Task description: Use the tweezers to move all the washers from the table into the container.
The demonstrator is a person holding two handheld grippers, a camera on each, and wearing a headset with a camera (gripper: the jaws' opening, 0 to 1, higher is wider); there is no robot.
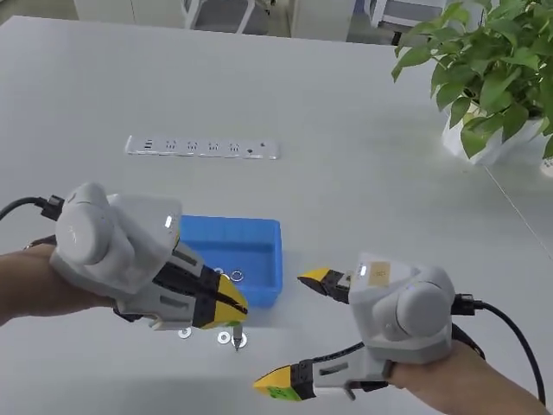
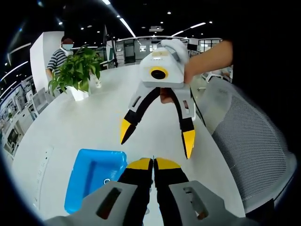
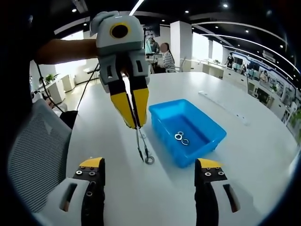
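Tweezers (image 3: 140,141) pointing down, tips at washer (image 3: 149,160), clamped by left gripper (image 3: 132,118), right gripper (image 1: 295,330) gaping

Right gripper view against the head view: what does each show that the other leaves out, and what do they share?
Right gripper view: the tweezers along their length, hanging from the shut left tool with the tip by a washer on the table, plus a mesh chair and a seated person behind. Head view: the right tool as a whole, jaws open, its cable, and a potted plant. Both: the blue container with washers inside, the power strip and the white table.
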